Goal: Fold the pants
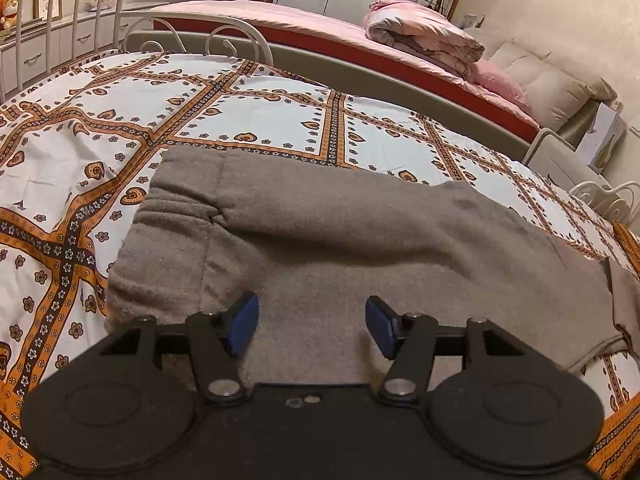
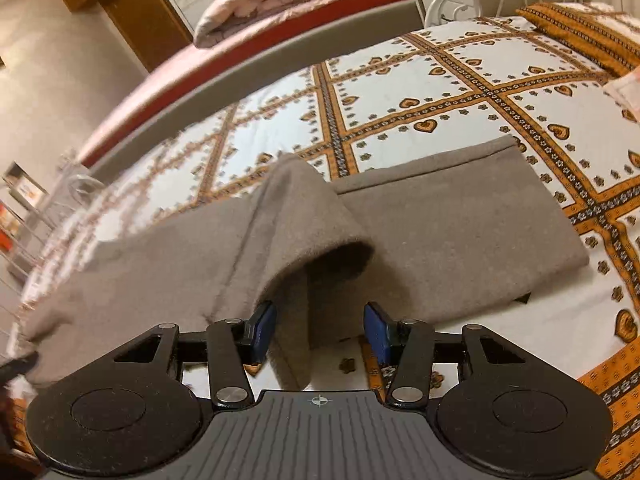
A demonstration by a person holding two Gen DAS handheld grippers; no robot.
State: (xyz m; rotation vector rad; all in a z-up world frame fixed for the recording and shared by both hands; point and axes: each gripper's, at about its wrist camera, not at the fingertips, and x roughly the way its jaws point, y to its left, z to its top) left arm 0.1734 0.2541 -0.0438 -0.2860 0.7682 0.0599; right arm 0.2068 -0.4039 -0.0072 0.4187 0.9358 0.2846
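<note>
Grey-brown fleece pants [image 1: 340, 232] lie lengthwise across the patterned bedspread [image 1: 260, 116], waistband end at the left in the left wrist view. My left gripper [image 1: 312, 326] hovers over the near edge of the pants, blue pads apart, with only flat cloth beneath them. In the right wrist view the pants [image 2: 440, 216] show a raised, curled fold [image 2: 304, 216] that droops down between the jaws of my right gripper [image 2: 320, 332]. That fold hangs close to the left pad [image 2: 264, 332], and the pads stand apart without pressing on it.
A white metal bed frame [image 1: 192, 36] edges the far side of the bed. Beyond it stands a second bed with a pink sheet [image 1: 304, 24], a rolled quilt [image 1: 420, 36] and beige cushions [image 1: 552, 88]. An orange patterned pillow [image 2: 580, 36] lies at the far right.
</note>
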